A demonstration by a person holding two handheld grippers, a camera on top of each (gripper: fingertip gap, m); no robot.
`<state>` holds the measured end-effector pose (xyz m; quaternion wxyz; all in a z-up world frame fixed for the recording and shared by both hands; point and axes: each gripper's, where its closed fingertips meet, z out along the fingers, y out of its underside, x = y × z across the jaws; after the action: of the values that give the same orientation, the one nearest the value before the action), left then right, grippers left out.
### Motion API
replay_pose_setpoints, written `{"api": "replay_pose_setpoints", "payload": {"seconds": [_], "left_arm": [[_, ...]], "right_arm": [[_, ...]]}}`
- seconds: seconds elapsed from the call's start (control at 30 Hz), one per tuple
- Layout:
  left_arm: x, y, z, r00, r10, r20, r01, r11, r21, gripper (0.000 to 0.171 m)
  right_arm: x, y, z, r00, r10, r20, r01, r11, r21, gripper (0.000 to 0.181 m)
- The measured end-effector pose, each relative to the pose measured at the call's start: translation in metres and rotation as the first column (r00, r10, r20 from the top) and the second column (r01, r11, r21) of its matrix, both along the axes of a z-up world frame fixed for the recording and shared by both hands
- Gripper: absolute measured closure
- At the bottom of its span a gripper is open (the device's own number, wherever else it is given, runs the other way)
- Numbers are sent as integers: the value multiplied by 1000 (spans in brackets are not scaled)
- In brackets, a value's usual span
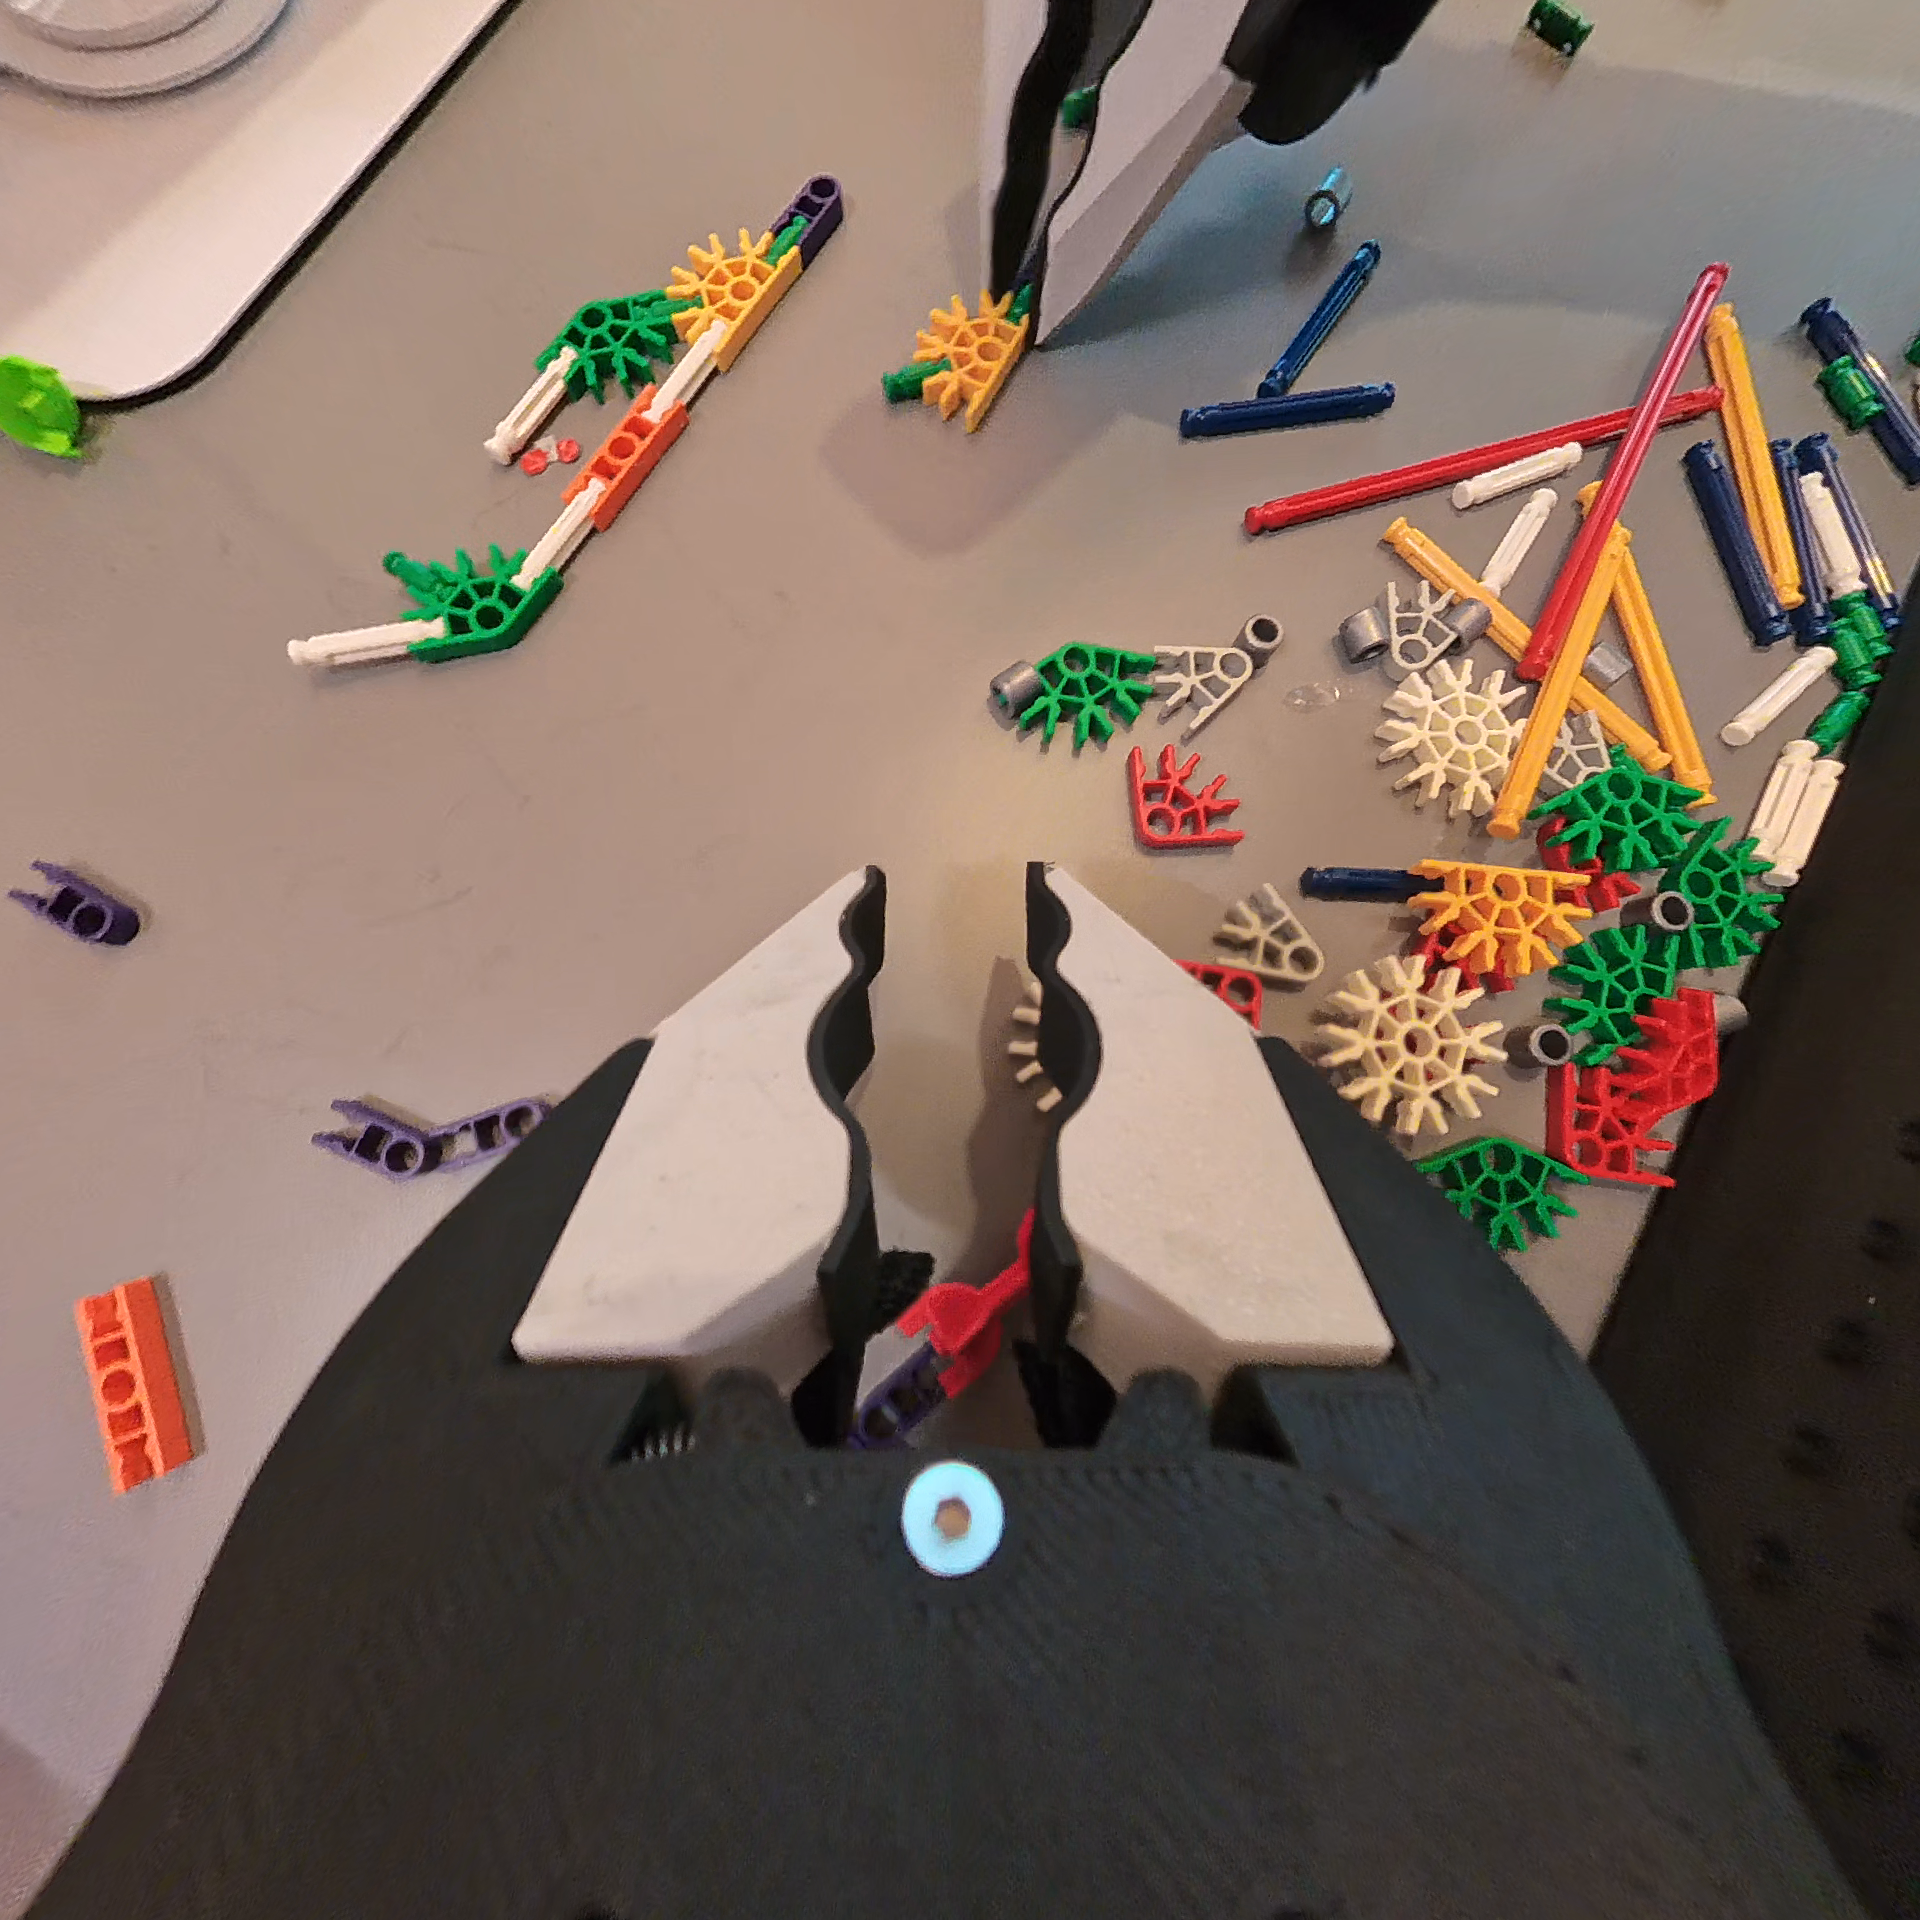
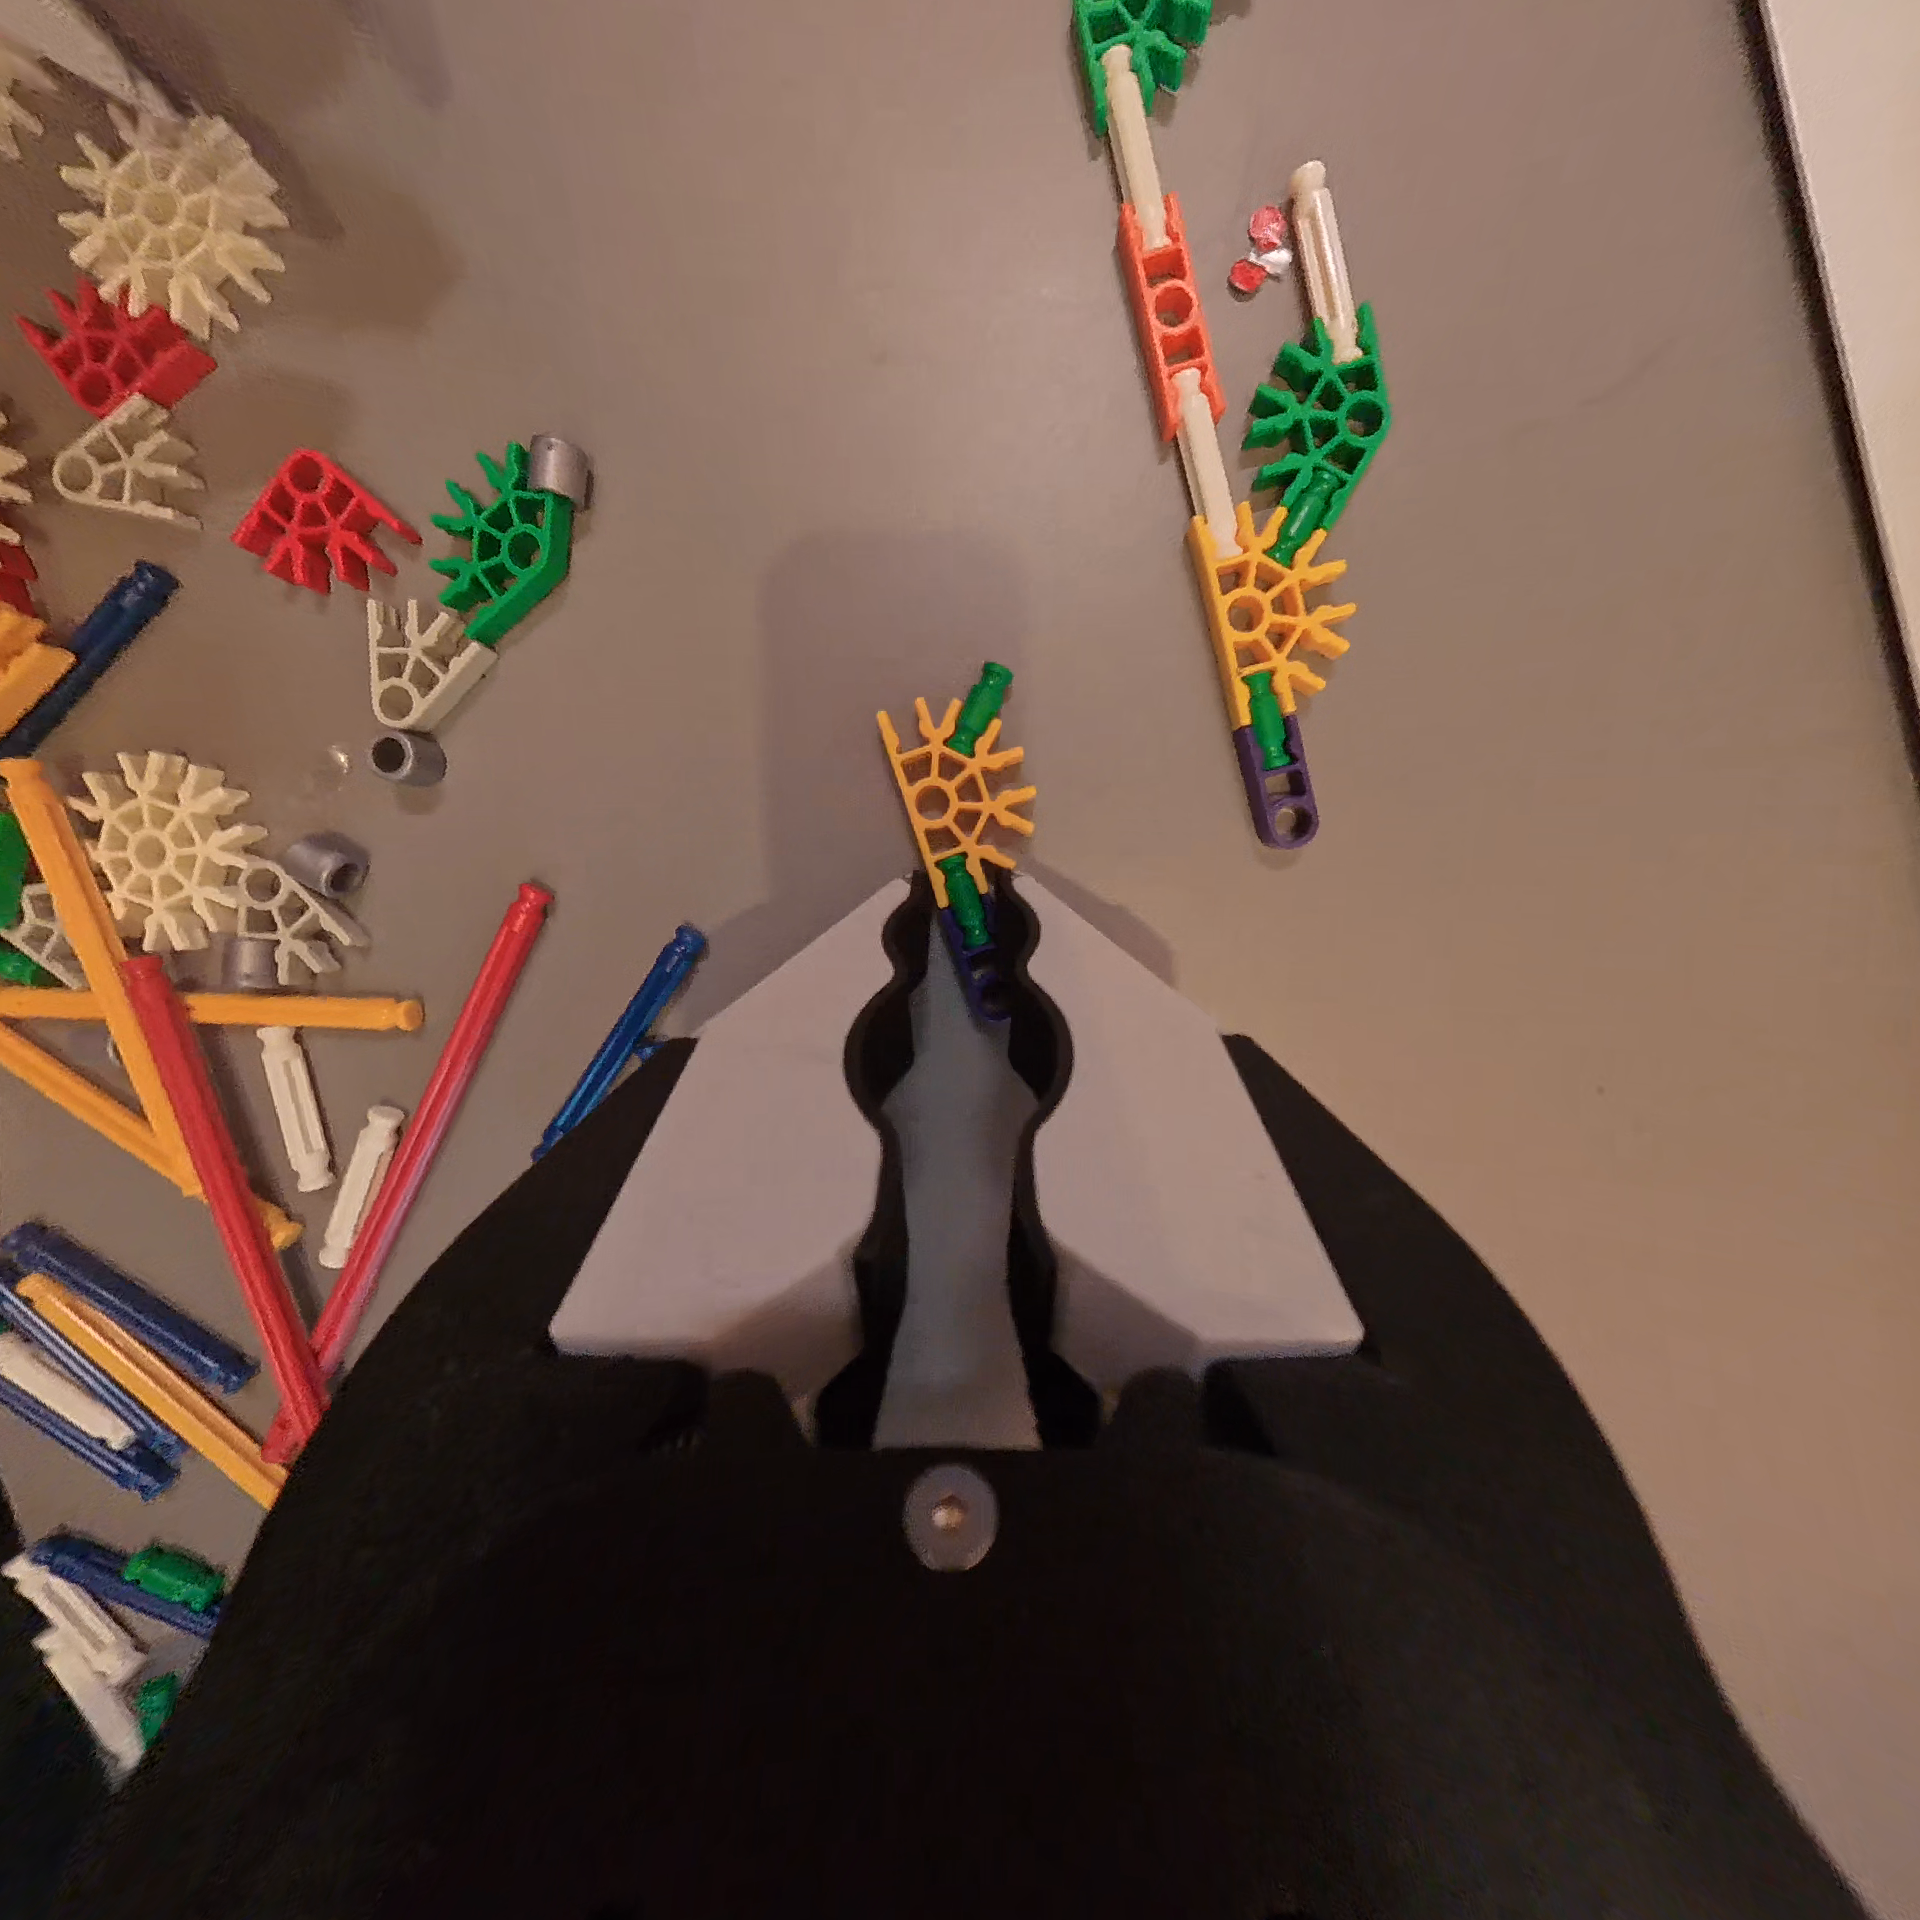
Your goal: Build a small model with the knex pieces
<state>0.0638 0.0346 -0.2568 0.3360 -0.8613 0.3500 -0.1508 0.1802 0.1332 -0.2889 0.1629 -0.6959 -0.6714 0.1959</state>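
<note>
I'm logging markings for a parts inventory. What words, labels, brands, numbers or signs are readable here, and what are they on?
None can be read in either view.
The ribbed pattern on the orange connector is moulded structure, not lettering.
The left tongs, the right tongs, the yellow connector assembly that the right tongs pinch, and the grey table show no print.
</note>
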Motion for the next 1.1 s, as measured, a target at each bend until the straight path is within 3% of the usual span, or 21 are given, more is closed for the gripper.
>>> {"api": "replay_pose_setpoints", "payload": {"seconds": [0.13,0.3,0.6,0.77,0.93,1.1], "left_arm": [[-10,-3,-2,1000,30,6,-29,1000,-5,147],[-17,-2,-2,999,45,-5,-45,999,-4,146],[-41,13,10,996,84,-34,-83,996,29,144],[-35,46,10,995,86,-58,-81,994,79,144],[-29,95,-11,982,80,-170,-60,991,120,144],[-28,117,-27,972,76,-222,-51,992,114,145]], "right_arm": [[3,-8,0,997,-80,-14,79,996,-33,172],[7,-15,3,996,-91,-9,90,995,-53,164],[13,-5,29,985,-147,-95,146,989,-13,153],[2,23,23,984,-156,-86,162,984,67,153],[-15,44,14,991,-126,-50,130,987,91,155],[-22,52,2,995,-99,-17,100,991,90,156]]}}
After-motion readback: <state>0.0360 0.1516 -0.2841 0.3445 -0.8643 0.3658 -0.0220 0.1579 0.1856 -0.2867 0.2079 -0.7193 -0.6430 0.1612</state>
